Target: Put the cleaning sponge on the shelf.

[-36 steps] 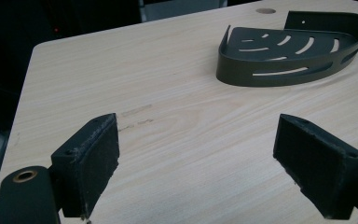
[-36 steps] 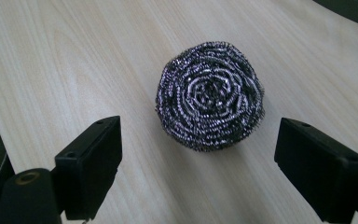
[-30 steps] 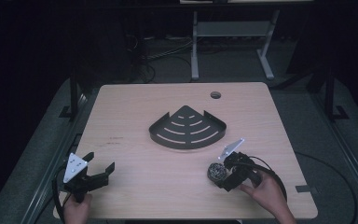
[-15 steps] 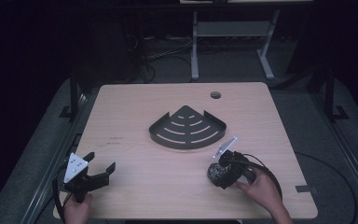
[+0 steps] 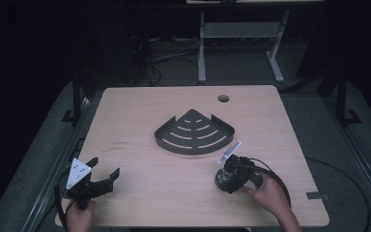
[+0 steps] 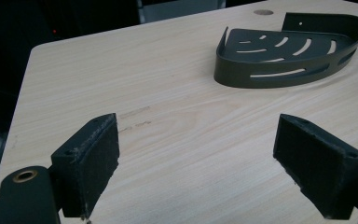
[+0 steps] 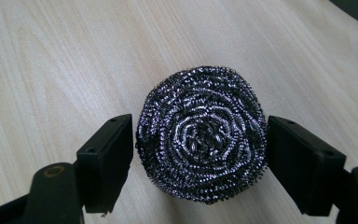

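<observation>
A round steel scourer (image 7: 203,140) rests on the wooden table (image 5: 149,193) at the front right, in front of a black slotted corner rack (image 5: 174,145). My right gripper (image 7: 200,123) is shut on the scourer (image 5: 222,179), with one pad touching each side of the coil. My left gripper (image 5: 104,167) hovers open at the front left corner, with nothing between its jaws. In the left gripper view its gap (image 6: 198,126) faces bare wood, with the rack (image 6: 284,74) farther off at the upper right.
A small round hole (image 5: 223,98) sits near the table's far edge, behind the rack. A cable (image 5: 282,181) loops from the right gripper across the front right of the table. Beyond the table are dark floor and a metal frame (image 5: 203,53).
My right gripper has shifted slightly left with the scourer between its jaws. The left gripper has not moved.
</observation>
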Demonstrator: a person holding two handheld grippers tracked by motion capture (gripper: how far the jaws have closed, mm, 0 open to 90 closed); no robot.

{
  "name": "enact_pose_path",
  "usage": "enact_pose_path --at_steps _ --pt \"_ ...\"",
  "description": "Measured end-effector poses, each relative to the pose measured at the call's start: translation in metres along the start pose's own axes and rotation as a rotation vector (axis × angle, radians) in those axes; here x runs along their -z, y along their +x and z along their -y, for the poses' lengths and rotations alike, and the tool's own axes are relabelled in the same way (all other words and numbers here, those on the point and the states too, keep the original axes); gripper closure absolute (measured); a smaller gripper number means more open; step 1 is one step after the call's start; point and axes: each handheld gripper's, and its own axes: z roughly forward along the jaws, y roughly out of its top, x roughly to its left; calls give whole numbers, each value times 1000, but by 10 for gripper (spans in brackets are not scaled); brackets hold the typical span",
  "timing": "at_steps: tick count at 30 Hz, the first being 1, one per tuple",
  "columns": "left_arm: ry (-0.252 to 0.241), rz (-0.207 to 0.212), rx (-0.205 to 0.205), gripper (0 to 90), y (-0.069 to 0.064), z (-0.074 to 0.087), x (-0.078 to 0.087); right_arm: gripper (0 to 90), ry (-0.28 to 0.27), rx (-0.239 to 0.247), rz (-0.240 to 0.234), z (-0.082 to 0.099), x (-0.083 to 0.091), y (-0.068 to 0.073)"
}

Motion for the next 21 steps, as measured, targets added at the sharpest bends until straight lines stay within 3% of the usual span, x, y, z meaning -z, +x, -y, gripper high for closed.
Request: enact_pose_path --at_steps 7,21 --pt "1 -1 -2 137 0 0 0 306 7 13 0 -2 0 0" --pt "3 1 -3 138 -1 0 -1 339 27 32 1 -4 -1 2"
